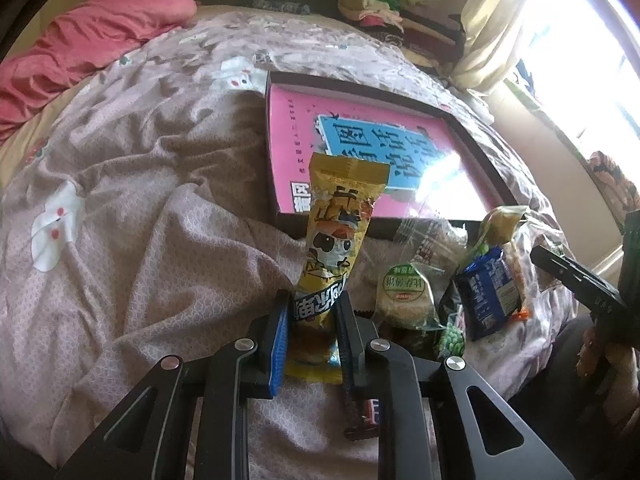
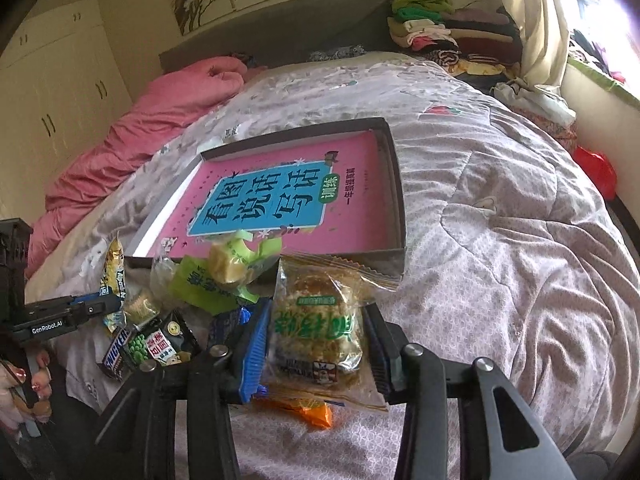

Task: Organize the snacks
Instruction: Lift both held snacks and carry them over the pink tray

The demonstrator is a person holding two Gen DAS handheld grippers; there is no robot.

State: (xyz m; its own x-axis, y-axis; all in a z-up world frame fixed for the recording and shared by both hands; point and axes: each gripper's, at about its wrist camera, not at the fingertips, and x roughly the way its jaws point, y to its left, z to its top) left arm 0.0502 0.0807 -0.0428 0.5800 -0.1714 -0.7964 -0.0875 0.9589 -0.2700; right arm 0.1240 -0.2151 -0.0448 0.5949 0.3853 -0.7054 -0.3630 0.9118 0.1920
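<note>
So the left gripper (image 1: 312, 320) is pinching a long yellow snack pack (image 1: 338, 240) near its lower end, the pack sticking up off the quilt (image 1: 140, 240) and leaning toward the tray (image 1: 486, 152) with the pink book (image 1: 292, 128) in it. The right gripper (image 2: 316, 344) is clamped on a clear rice cake bag (image 2: 320, 320), also just in front of the tray. The rest of the pile sits on the quilt by the tray's near edge: a blue pack (image 1: 490, 292), a green pea bag (image 2: 140, 346), a Snickers (image 2: 116, 354)
</note>
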